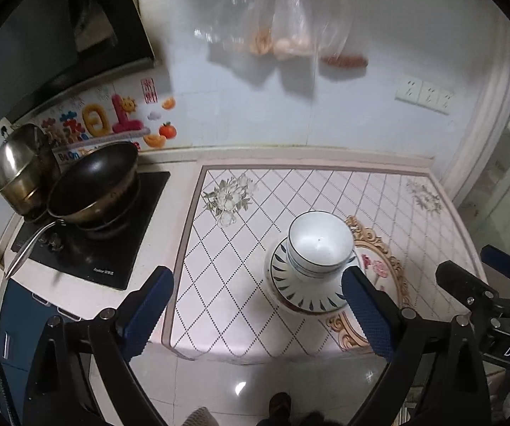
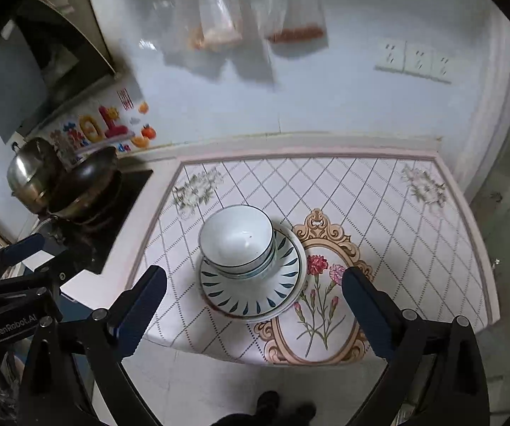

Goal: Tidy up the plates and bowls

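the tabletop [image 2: 414,234] fills the middle of both views, a quilted floral cloth with its near edge dropping to the pale floor at the bottom of the frame. to the upper left sits the stove with a dark wok [image 1: 92,184] and a steel pot [image 1: 21,174] just behind it, well apart from my work.

the stack of plates [image 2: 251,294] lies centre-frame in the right wrist view and right of centre in the left wrist view, set back a little from the near edge. the bowls [image 2: 237,238] are nested on top, off-centre toward the plates' far left rim. the stack is round, so it has no long axis to line up with.

my left tool [image 1: 258,305] is spread wide and holds nothing; its right finger overlaps the plates' rim in the picture, though i judge it hangs above. my right tool [image 2: 255,305] is equally wide and empty, framing the stack between its fingers, so it looks better lined up.

bare cloth lies all around the stack. the sorting looks done.
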A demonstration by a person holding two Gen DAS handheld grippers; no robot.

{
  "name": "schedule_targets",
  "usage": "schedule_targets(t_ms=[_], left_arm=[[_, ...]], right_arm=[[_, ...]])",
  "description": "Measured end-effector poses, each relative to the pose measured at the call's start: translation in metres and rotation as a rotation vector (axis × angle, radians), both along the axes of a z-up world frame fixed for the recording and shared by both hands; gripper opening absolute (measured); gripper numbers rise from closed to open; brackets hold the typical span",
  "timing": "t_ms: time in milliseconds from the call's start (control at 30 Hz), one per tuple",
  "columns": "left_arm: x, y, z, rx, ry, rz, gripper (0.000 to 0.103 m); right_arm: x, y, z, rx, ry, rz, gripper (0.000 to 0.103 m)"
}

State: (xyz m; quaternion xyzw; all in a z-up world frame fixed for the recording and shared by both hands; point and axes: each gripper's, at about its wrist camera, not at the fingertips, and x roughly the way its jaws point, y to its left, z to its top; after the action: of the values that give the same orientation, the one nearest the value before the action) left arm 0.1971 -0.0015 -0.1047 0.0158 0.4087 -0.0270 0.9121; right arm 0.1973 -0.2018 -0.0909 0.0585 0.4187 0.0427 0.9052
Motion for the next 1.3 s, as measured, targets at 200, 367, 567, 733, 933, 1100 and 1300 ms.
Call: schedule_targets(t_ms=[200,367,567,733,933,1100,1300], left_arm=[[-0.057,0.004,0.022,-0.026,-0.068,0.033,0.103],[-0.098,0.004,0.032,-0.020,-0.094,0.058,0.103],[-0.140,0.003,0.040,-0.002,-0.125,0.092,0.103],[-0.160,-0.002,0.038,-0.003,-0.132,0.101,0.103],[-0.172,-0.007,0.038,-0.001,-0.140,0.105,0.103],[-0.176,-0.009,0.037,0.003,-0.146,0.102,0.103],[-0.178,-0.010,0.038,0.000,-0.147,0.096,0.103]], right_arm=[[-0.068,-0.002,0.034,-0.010,-0.091,-0.021,0.102],[-0.119,-0.006,0.048,-0.024,-0.134,-0.018,0.103],[-0.165,-0.011,0.058,-0.025,-0.163,-0.006,0.103],[-0.193,-0.016,0.065,-0.032,-0.186,-0.008,0.103],[-0.207,-0.022,0.070,-0.041,-0.197,-0.008,0.103],[-0.208,-0.025,0.072,-0.037,-0.200,-0.009,0.103],[-0.207,-0.026,0.071,-0.041,-0.187,-0.007,0.103]])
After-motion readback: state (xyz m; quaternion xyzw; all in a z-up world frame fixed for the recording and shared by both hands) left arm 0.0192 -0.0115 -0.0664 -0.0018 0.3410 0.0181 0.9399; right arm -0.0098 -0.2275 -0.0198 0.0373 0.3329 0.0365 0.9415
